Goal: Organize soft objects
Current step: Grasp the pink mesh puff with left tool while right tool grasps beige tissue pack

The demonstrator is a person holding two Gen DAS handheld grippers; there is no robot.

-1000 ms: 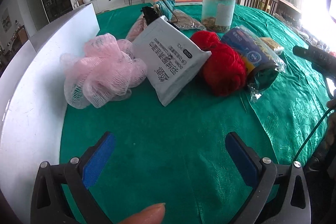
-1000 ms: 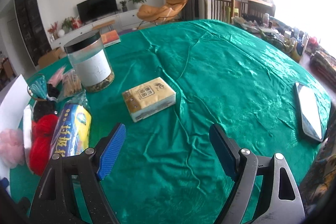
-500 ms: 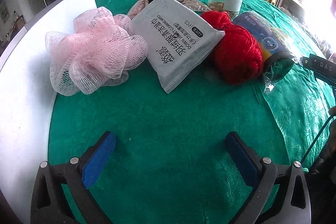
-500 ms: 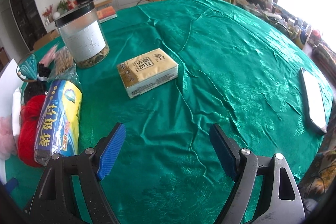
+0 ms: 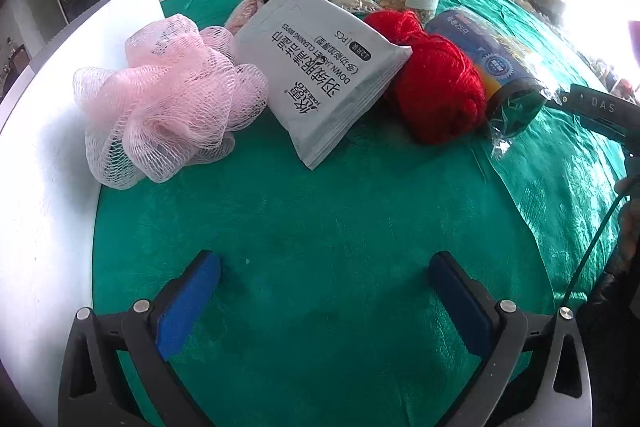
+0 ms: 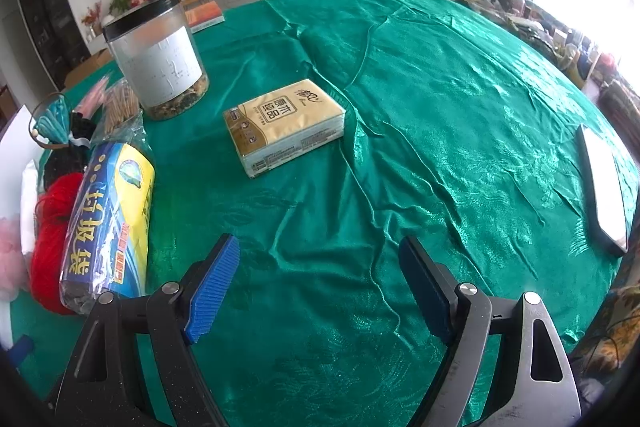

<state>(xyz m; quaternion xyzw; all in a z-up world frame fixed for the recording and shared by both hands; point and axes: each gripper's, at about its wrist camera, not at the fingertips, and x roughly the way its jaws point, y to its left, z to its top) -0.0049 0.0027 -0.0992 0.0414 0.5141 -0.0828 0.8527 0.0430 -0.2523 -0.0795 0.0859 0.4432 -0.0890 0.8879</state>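
In the left wrist view a pink mesh bath puff (image 5: 164, 99) lies at the edge of a white board (image 5: 44, 163). A grey wipes pack (image 5: 324, 71) leans on red yarn (image 5: 436, 79), beside a blue-and-yellow wrapped roll (image 5: 492, 63). My left gripper (image 5: 324, 291) is open and empty over the green cloth, short of these. In the right wrist view a tan tissue pack (image 6: 284, 125) lies ahead of my open, empty right gripper (image 6: 320, 287). The roll (image 6: 108, 219) and the yarn (image 6: 52, 223) sit at its left.
A clear jar with a black lid (image 6: 156, 55) stands behind the roll, with bagged sticks (image 6: 120, 103) and a teal tassel ring (image 6: 52, 123) next to it. A phone (image 6: 602, 187) lies at the right table edge. The green tablecloth (image 6: 440, 99) is wrinkled.
My left gripper has moved closer to the puff, wipes pack and yarn. My right gripper has moved forward toward the tissue pack. Both stay open.
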